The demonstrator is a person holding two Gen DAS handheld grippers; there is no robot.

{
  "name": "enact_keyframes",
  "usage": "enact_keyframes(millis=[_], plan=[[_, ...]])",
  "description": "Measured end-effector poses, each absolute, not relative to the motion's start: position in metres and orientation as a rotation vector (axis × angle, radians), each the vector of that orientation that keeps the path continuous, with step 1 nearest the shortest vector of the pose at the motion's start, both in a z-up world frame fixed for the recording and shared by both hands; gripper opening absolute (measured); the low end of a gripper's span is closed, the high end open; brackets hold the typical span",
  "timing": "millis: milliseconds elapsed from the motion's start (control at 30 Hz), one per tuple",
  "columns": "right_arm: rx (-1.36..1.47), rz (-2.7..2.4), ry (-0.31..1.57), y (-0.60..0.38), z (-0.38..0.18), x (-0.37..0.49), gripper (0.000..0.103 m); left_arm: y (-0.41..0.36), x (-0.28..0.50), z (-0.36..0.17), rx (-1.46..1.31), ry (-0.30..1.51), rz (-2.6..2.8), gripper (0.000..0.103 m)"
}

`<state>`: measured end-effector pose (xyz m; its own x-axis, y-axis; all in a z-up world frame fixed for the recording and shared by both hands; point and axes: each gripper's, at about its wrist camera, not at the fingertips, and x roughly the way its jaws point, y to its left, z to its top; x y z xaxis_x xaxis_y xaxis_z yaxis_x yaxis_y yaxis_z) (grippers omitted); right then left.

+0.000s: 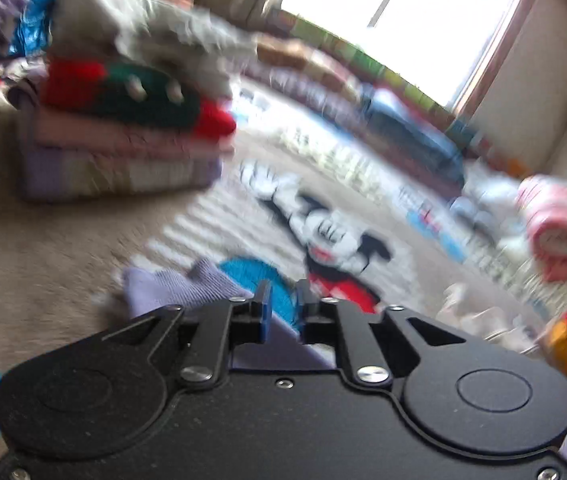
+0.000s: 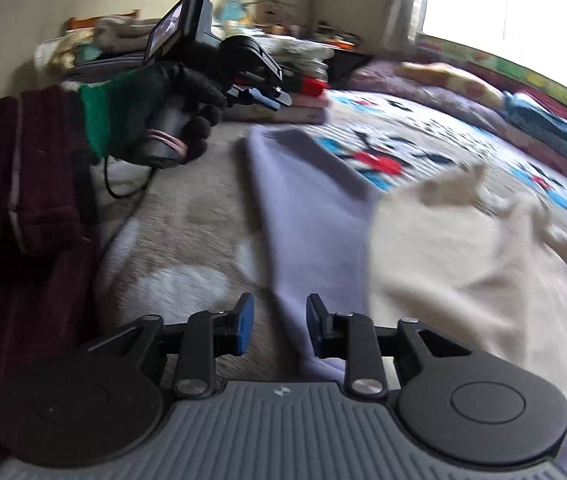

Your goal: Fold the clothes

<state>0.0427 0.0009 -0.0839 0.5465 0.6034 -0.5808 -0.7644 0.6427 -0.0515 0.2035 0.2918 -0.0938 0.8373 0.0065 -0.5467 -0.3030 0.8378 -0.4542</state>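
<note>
Lavender cloth (image 2: 307, 216) lay stretched across the cartoon-print blanket (image 2: 423, 136), running between the right gripper's (image 2: 277, 326) parted jaws, while the left gripper (image 1: 283, 312) pinched its far corner.

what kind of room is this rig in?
Likely a bedroom at home, work done on a bed or floor mattress: a cartoon-mouse blanket is spread underneath, a stack of folded clothes sits on it, and a bright window is behind.
</note>
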Motion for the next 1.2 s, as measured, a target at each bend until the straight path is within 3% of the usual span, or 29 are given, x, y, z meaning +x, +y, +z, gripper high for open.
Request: enact_keyframes(millis=[33,133,233,367,433,533,667,900,1133,1200], plan=[[-0.307,0.821,0.57,-0.001,-0.088,0.046,0.036,0.295,0.217,-0.103,-0.576,0.613,0.181,0.029],[-0.284,0.83,0.633,-0.002,-0.104,0.055,0.041,0.318,0.216,-0.112,-0.728,0.576,0.195,0.026],[-0.275,0.827,0.628,-0.003,-0.105,0.052,0.044,0.329,0.196,-0.094,-0.775,0.469,0.207,0.044],[-0.259,0.838,0.615,-0.001,-0.11,0.051,0.055,0.344,0.184,-0.111,-0.882,0.488,0.191,0.047],[-0.248,0.84,0.611,0.0,-0.113,0.051,0.06,0.349,0.189,-0.117,-0.861,0.515,0.243,0.04],[-0.258,0.846,0.615,0.001,-0.108,0.049,0.06,0.337,0.184,-0.096,-0.811,0.428,0.262,0.044],[-0.191,0.84,0.593,-0.021,-0.091,0.042,0.056,0.297,0.168,-0.072,-0.633,0.363,0.25,0.045],[0.221,0.575,0.587,-0.148,-0.085,0.049,0.056,0.195,0.151,-0.052,-0.384,0.313,0.078,0.045],[0.568,0.254,0.531,-0.275,-0.106,0.091,0.057,0.033,0.126,-0.063,-0.132,0.431,-0.295,0.045],[0.674,0.178,0.516,-0.309,-0.114,0.109,0.061,-0.014,0.112,-0.069,-0.022,0.455,-0.404,0.045]])
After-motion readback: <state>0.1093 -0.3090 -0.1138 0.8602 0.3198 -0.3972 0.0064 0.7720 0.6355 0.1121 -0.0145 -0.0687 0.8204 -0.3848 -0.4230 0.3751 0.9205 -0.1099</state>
